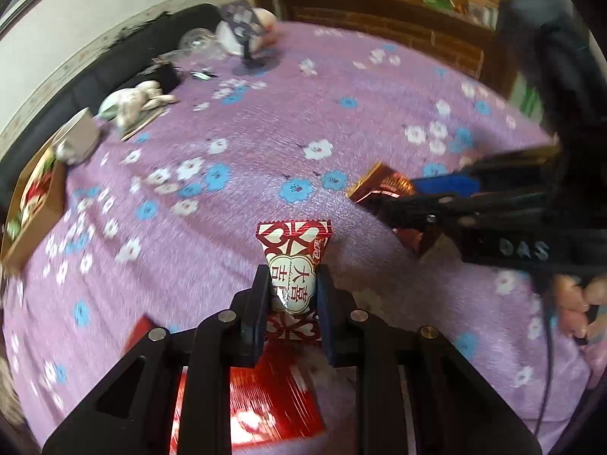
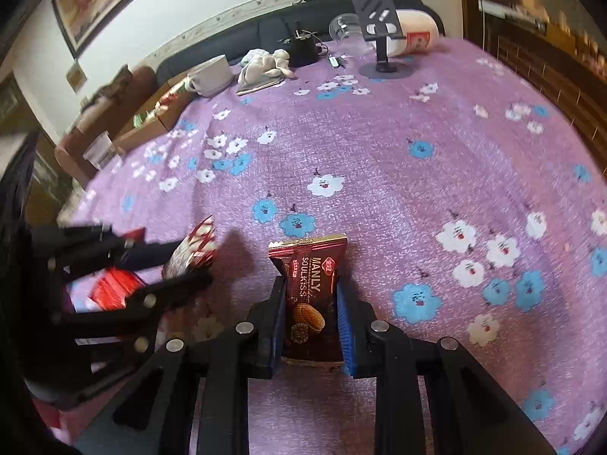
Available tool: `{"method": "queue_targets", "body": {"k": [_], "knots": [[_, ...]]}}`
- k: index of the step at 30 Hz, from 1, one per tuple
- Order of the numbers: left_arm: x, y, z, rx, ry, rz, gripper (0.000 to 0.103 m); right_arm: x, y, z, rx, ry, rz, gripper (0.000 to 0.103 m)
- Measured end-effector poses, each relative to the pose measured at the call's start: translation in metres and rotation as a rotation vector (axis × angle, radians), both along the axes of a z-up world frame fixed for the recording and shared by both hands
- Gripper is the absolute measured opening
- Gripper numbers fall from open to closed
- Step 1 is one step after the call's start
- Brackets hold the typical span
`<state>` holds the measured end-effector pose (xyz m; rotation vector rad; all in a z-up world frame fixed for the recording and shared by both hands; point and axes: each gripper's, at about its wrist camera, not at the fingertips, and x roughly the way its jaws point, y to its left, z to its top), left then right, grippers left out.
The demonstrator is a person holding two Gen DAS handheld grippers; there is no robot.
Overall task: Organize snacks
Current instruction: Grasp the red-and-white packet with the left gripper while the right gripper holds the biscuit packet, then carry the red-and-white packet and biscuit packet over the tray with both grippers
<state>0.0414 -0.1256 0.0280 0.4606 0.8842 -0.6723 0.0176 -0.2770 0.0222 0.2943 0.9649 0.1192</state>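
My left gripper (image 1: 292, 276) is shut on a red-and-white wrapped candy (image 1: 294, 265), held upright above the purple flowered tablecloth (image 1: 265, 132); the same candy (image 2: 195, 250) shows at the left of the right wrist view. My right gripper (image 2: 309, 284) is shut on a brown biscuit packet (image 2: 311, 292), which pokes out past the pads. That packet (image 1: 379, 185) also appears at the right of the left wrist view. A shiny red packet (image 1: 265, 402) lies on the cloth under my left gripper.
A cardboard box (image 1: 34, 204) with snacks sits at the table's left edge, beside a white cup (image 2: 210, 74) and a plush toy (image 2: 265, 66). A black phone stand (image 2: 381, 34), a clear cup (image 2: 343, 26) and a white jar (image 2: 415, 38) stand at the far edge.
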Motion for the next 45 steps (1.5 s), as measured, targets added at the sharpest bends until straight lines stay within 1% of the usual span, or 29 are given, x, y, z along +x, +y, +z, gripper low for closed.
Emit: {"method": "queue_targets", "body": {"k": [1, 4, 8, 13, 16, 17, 18, 22, 25, 29, 34, 39, 45], "knots": [[-0.006, 0.007, 0.005, -0.027, -0.01, 0.036, 0.02, 0.0, -0.003, 0.0, 0.029, 0.005, 0.0, 0.025], [-0.022, 0.026, 0.016, -0.065, -0.056, 0.125, 0.02, 0.0, -0.006, 0.001, 0.08, 0.001, -0.001, 0.025], [-0.052, 0.053, 0.031, -0.088, -0.144, 0.214, 0.02, -0.005, -0.005, 0.009, 0.113, -0.049, 0.003, 0.025], [-0.101, 0.085, 0.053, -0.114, -0.262, 0.286, 0.02, -0.02, 0.005, 0.033, 0.066, -0.206, -0.001, 0.025], [-0.122, 0.096, 0.065, -0.151, -0.305, 0.3, 0.02, -0.033, 0.016, 0.049, -0.004, -0.322, -0.006, 0.025], [-0.125, 0.098, 0.067, -0.161, -0.307, 0.3, 0.02, -0.038, 0.023, 0.053, -0.052, -0.352, -0.017, 0.025], [-0.129, 0.1, 0.069, -0.168, -0.312, 0.302, 0.02, -0.041, 0.029, 0.054, -0.088, -0.358, -0.025, 0.025], [-0.141, 0.106, 0.074, -0.171, -0.34, 0.308, 0.02, -0.051, 0.061, 0.054, -0.216, -0.339, -0.019, 0.025], [-0.149, 0.114, 0.077, -0.177, -0.365, 0.323, 0.021, -0.06, 0.078, 0.057, -0.245, -0.34, -0.006, 0.025], [-0.155, 0.127, 0.078, -0.193, -0.365, 0.353, 0.021, -0.07, 0.097, 0.066, -0.281, -0.347, 0.0, 0.025], [-0.158, 0.153, 0.077, -0.217, -0.35, 0.413, 0.021, -0.086, 0.125, 0.083, -0.358, -0.402, 0.025, 0.025], [-0.164, 0.18, 0.079, -0.245, -0.349, 0.485, 0.021, -0.098, 0.155, 0.094, -0.42, -0.453, 0.06, 0.025], [-0.175, 0.202, 0.082, -0.262, -0.377, 0.53, 0.021, -0.107, 0.187, 0.099, -0.432, -0.478, 0.117, 0.025]]}}
